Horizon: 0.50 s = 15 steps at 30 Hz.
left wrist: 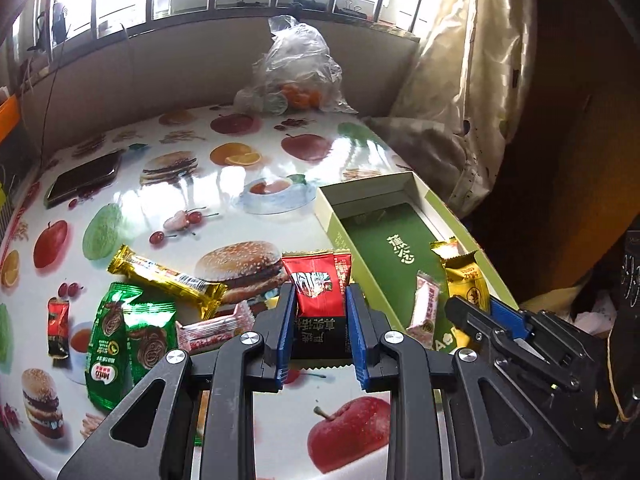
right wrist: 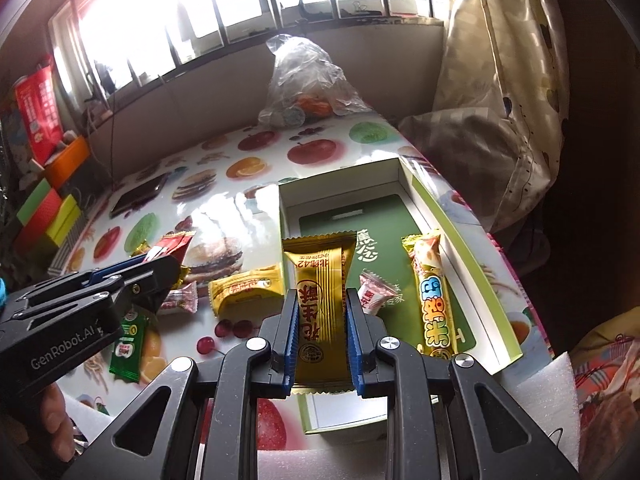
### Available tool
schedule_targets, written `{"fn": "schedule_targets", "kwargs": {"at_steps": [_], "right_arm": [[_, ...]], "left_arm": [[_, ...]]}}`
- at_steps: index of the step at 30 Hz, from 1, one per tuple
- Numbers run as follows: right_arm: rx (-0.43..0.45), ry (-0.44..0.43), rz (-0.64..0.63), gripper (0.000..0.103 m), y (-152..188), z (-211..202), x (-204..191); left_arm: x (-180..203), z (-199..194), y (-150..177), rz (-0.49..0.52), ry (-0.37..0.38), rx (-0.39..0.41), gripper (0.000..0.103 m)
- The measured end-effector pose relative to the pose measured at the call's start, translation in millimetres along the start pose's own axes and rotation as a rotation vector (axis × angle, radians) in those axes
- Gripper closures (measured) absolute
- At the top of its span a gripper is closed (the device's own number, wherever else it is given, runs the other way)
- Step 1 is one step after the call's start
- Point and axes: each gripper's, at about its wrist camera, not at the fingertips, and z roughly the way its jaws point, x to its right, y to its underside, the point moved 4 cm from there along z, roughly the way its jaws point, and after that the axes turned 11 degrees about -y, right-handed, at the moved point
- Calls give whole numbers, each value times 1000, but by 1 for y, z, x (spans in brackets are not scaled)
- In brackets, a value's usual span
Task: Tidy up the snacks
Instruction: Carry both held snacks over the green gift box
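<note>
In the left wrist view my left gripper (left wrist: pixel 320 294) is shut on a red and black snack packet (left wrist: pixel 318 288), held above the fruit-print table (left wrist: pixel 224 204) beside the open green box (left wrist: pixel 360 194). My right gripper (right wrist: pixel 320 296) is shut on a gold striped packet (right wrist: pixel 320 276), held over the box's (right wrist: pixel 472 276) near left part. Inside the box lie a long yellow bar (right wrist: pixel 434 300) and a pink-white candy (right wrist: pixel 374 292). On the table lie a gold bar (left wrist: pixel 168 280), green packets (left wrist: pixel 128 336), a small red packet (left wrist: pixel 58 324), a pink wafer (left wrist: pixel 216 328) and a yellow packet (right wrist: pixel 244 288).
A dark phone (left wrist: pixel 84 178) lies at the table's far left. A clear plastic bag with oranges (left wrist: pixel 296 76) stands at the back by the wall. A curtain and cushion (left wrist: pixel 432 140) hang past the right edge. Coloured boxes (right wrist: pixel 52 216) crowd the left side.
</note>
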Motion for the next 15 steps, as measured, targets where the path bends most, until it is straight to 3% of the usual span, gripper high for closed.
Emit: {"fn": "schedule_targets", "kwargs": {"at_steps": [12,15], "right_arm": [[-27,27,53,83,7,5,34],[-42,27,63,83,10,9,39]], "left_arm": [[39,21,-18,6,114,-43,77],[47,27,-20,13,112,-47,77]]}}
